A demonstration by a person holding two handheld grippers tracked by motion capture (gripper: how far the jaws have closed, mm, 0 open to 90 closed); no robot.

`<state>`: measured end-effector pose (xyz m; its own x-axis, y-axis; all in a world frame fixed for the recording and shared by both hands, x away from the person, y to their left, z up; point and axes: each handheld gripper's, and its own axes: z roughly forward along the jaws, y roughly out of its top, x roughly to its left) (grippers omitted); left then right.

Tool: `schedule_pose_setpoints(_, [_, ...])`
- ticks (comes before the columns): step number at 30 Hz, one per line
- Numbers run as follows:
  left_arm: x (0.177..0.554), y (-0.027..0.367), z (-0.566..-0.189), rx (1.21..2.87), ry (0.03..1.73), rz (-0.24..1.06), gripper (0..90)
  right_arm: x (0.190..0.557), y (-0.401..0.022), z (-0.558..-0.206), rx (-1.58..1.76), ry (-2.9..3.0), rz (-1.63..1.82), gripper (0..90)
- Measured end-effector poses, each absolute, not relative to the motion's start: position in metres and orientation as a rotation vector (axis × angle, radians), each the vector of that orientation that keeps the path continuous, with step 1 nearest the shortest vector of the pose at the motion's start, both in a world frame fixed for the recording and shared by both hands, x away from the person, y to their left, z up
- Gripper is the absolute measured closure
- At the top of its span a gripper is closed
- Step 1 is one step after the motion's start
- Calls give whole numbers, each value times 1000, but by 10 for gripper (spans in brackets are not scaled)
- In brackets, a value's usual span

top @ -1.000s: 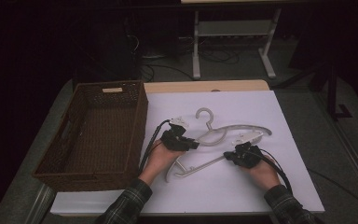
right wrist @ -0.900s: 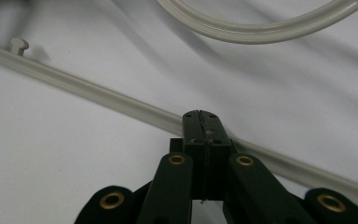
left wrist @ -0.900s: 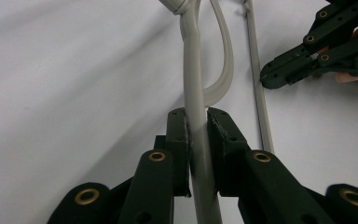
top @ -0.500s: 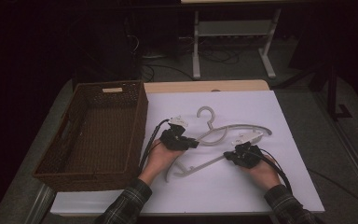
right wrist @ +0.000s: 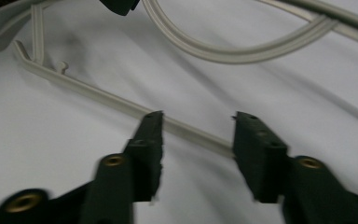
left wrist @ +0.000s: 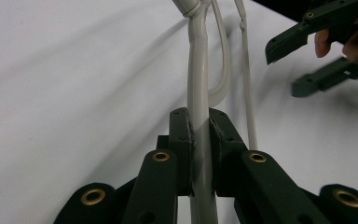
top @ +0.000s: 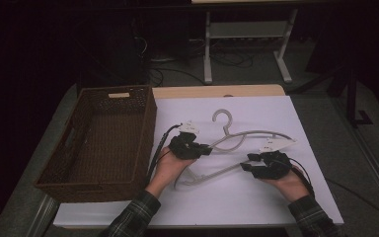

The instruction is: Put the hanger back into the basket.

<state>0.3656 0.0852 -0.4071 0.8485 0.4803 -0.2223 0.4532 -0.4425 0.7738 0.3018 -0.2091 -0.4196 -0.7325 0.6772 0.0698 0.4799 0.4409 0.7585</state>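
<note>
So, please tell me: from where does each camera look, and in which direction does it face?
High view: sits above the person's side, faces forward and down on the white table; forearms, left gripper, right gripper and basket show.
Left gripper view: rides on the left gripper, looks along its jaws, shut on the hanger.
Right gripper view: rides on the right gripper, looks along its open jaws, which have just been opening, the hanger's lower bar behind them.
Shared: all three show the hanger.

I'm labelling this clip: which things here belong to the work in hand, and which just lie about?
In the work:
- white hanger, clamped by the left gripper
- right gripper, its fingers just opened, pads off the hanger's bar
- wicker basket, possibly

Lying about:
- white table cover
- metal stand behind the table
</note>
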Motion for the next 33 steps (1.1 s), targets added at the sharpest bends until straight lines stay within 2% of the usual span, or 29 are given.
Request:
schedule_pose_setpoints(4, [365, 88, -403, 2090, 691, 48, 813, 292, -216, -413, 1028, 2406, 1204, 305])
schedule_pose_setpoints(5, [365, 88, -403, 2090, 691, 48, 813, 292, -216, -413, 1028, 2406, 1204, 305])
schedule_pose_setpoints(6, [365, 89, -401, 2084, 706, 55, 813, 286, -219, -411, 1029, 2370, 1208, 223])
schedule_pose_setpoints(9, [365, 91, -397, 2078, 728, 71, 813, 275, -223, -411, 1011, 2353, 1217, 194])
schedule_pose_setpoints(18, [364, 97, -379, 2058, 781, 115, 813, 249, -238, -414, 1016, 2348, 1235, 183])
schedule_pose_setpoints(33, [367, 110, -332, 2068, 832, 169, 813, 248, -252, -420, 1067, 2326, 1235, 155])
